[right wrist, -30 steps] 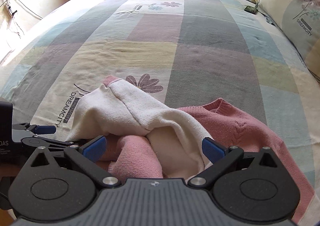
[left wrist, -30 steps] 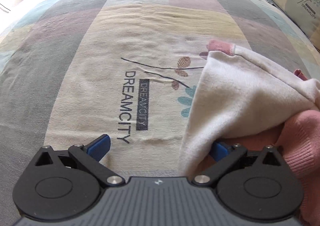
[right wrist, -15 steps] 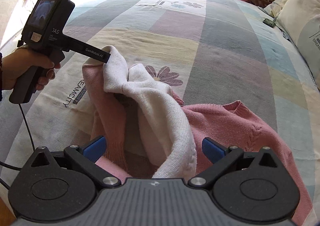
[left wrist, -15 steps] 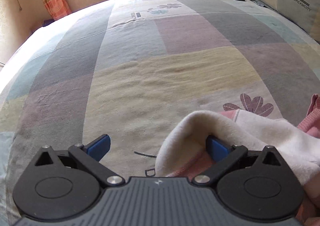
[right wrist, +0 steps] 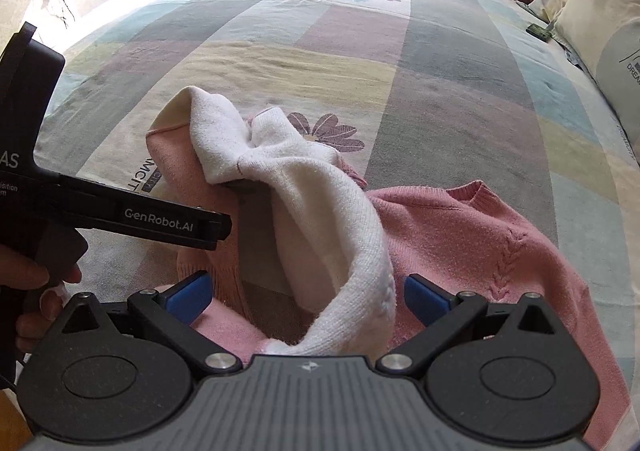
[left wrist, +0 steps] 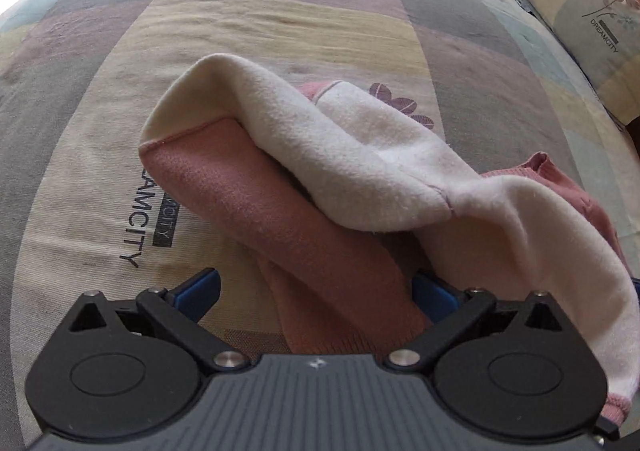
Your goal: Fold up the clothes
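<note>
The bed is filling both views, covered by a sheet of pastel checks (a "DREAMCITY" print is showing at the left centre of the left wrist view). A pillow is lying at the upper right of that frame. The pink sweater is spread over the lower right of the right wrist view, and its cream inner side is being shown as a twisted fold across the centre of both frames, with a pink sleeve running under it toward the bottom.

The left gripper is being held wide open, the sleeve passing between its blue pads without being pinched. The right gripper is likewise spread wide, the cream fold draped between its pads and nothing being clamped. At the left edge of the right wrist view a hand is gripping the handle of the left gripper.
</note>
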